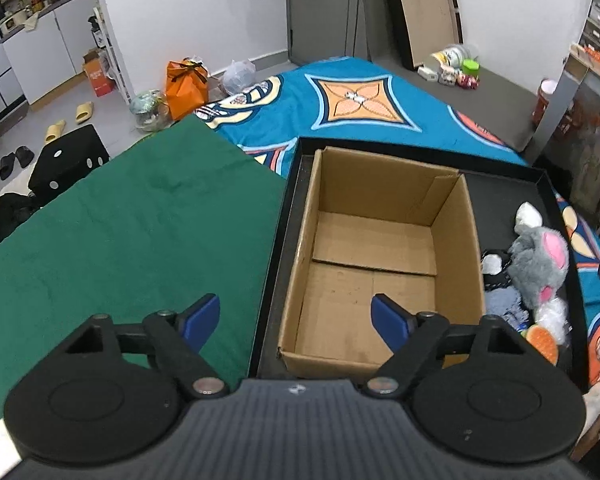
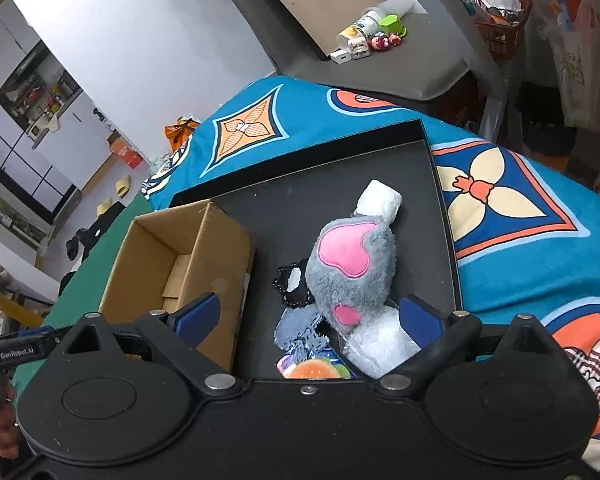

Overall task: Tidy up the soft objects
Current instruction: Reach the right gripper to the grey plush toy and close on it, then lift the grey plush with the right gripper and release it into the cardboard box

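An empty cardboard box [image 1: 376,256] stands in the left part of a black tray [image 1: 504,188]. To its right in the tray lie soft things: a grey plush with pink patches [image 1: 540,264], a white bundle [image 1: 528,214], a blue-grey cloth [image 1: 504,306], a black-and-white piece [image 1: 494,266] and an orange item [image 1: 542,338]. My left gripper [image 1: 296,320] is open and empty, above the box's near left edge. My right gripper [image 2: 312,316] is open, just above the grey plush [image 2: 350,268] and a white fluffy item [image 2: 376,344]; the box [image 2: 180,264] is at its left.
A green cloth [image 1: 132,240] covers the surface left of the tray. A blue patterned blanket [image 2: 520,216] lies behind and to the right. Small toys and a bottle [image 1: 454,66] sit on a grey surface at the back. Slippers and bags lie on the floor at left.
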{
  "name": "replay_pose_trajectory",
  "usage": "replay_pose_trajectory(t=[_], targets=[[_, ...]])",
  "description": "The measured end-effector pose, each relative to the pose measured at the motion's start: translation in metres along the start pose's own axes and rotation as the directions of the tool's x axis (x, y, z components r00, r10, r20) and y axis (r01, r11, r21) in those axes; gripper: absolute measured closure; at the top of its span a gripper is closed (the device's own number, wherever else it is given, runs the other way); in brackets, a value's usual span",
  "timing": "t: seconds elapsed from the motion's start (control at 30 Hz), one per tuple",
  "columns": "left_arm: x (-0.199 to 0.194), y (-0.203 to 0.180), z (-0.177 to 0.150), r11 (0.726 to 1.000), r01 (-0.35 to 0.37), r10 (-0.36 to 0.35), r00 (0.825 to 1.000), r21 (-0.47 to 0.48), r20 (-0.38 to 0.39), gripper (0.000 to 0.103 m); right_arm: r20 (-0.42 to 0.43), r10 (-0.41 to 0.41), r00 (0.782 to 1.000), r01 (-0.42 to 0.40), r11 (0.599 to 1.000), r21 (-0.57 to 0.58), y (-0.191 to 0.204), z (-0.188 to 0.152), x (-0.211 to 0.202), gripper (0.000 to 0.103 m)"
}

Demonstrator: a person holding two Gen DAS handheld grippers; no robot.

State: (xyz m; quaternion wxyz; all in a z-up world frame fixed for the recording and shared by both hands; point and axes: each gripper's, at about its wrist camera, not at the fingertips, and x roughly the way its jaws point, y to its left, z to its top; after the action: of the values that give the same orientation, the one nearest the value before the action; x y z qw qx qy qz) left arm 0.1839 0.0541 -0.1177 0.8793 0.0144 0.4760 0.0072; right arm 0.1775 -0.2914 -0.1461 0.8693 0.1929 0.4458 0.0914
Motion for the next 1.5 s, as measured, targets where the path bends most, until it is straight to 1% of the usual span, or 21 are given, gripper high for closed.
replay_pose_trajectory(t=[0.07,0.13,0.27,0.37,0.43,0.63,0.77,0.87,0.93,0.97,1.0,1.03,1.07,1.1,1.13,1.17,1.27,1.5], targets=[[0.009,0.002,0.000,1.000,0.006,-0.006,1.000,0.007,-0.019,0.023,0.001,-0.001,1.000,0.001,1.000,0.002,-0.001,0.000,0.007,0.007],[0.017,0.002,-0.001,1.000,-0.002,0.003,0.999,0.023,-0.033,0.029,-0.001,-0.002,1.000,0.002,1.000,0.009,-0.002,-0.001,0.014,0.007],[0.031,0.001,-0.005,0.999,-0.002,0.004,0.999,0.049,-0.043,0.031,-0.001,-0.019,1.000,0.019,1.000,0.019,-0.003,0.000,0.029,0.007],[0.038,0.004,-0.007,0.999,-0.011,0.013,0.999,0.045,-0.050,0.033,-0.005,-0.036,0.999,0.037,0.999,0.030,-0.004,0.001,0.038,0.007],[0.042,0.005,-0.007,0.999,-0.009,0.011,0.998,0.038,-0.063,0.041,-0.009,-0.044,0.999,0.045,0.999,0.029,-0.004,0.002,0.044,0.007],[0.050,0.004,-0.007,0.999,-0.013,0.016,0.997,0.043,-0.071,0.053,-0.017,-0.067,0.998,0.067,0.997,0.032,-0.005,0.005,0.060,0.006],[0.053,0.001,-0.011,0.997,-0.036,0.040,0.997,0.066,-0.063,0.060,-0.020,-0.084,0.996,0.084,0.996,0.021,-0.004,0.004,0.069,0.006],[0.054,0.000,-0.010,0.996,-0.050,0.054,0.997,0.072,-0.056,0.066,-0.032,-0.095,0.995,0.096,0.995,0.018,-0.003,0.003,0.077,0.006],[0.056,0.000,-0.010,0.996,-0.055,0.060,0.997,0.075,-0.055,0.073,-0.030,-0.100,0.995,0.100,0.995,0.010,-0.002,0.002,0.081,0.007],[0.057,0.000,-0.010,0.996,-0.057,0.062,0.996,0.075,-0.058,0.075,-0.023,-0.099,0.995,0.099,0.995,0.005,-0.001,0.001,0.082,0.010],[0.058,0.000,-0.010,0.996,-0.055,0.060,0.996,0.073,-0.062,0.079,-0.018,-0.096,0.995,0.096,0.995,0.000,0.000,0.001,0.082,0.014],[0.059,0.000,-0.009,0.996,-0.052,0.057,0.996,0.072,-0.067,0.083,-0.021,-0.100,0.995,0.100,0.995,-0.005,0.000,0.001,0.083,0.024],[0.060,0.000,-0.009,0.996,-0.048,0.054,0.996,0.070,-0.073,0.085,-0.027,-0.102,0.994,0.101,0.995,-0.009,-0.001,0.000,0.084,0.040],[0.062,0.000,-0.010,0.997,-0.044,0.050,0.996,0.069,-0.079,0.090,-0.038,-0.105,0.994,0.105,0.994,-0.014,-0.001,0.000,0.084,0.049],[0.062,-0.001,-0.010,0.997,-0.043,0.049,0.996,0.069,-0.080,0.091,-0.052,-0.108,0.993,0.107,0.994,-0.016,-0.002,0.000,0.085,0.053],[0.060,-0.001,-0.010,0.996,-0.045,0.050,0.996,0.072,-0.075,0.091,-0.057,-0.107,0.993,0.107,0.994,-0.014,-0.003,0.000,0.084,0.054],[0.056,-0.005,-0.012,0.995,-0.041,0.046,0.997,0.089,-0.061,0.093,-0.036,-0.109,0.993,0.108,0.994,-0.033,0.000,-0.002,0.077,0.057],[0.048,-0.008,-0.016,0.994,-0.031,0.036,0.999,0.108,-0.040,0.095,-0.011,-0.099,0.995,0.098,0.993,-0.062,0.007,-0.003,0.062,0.058]])
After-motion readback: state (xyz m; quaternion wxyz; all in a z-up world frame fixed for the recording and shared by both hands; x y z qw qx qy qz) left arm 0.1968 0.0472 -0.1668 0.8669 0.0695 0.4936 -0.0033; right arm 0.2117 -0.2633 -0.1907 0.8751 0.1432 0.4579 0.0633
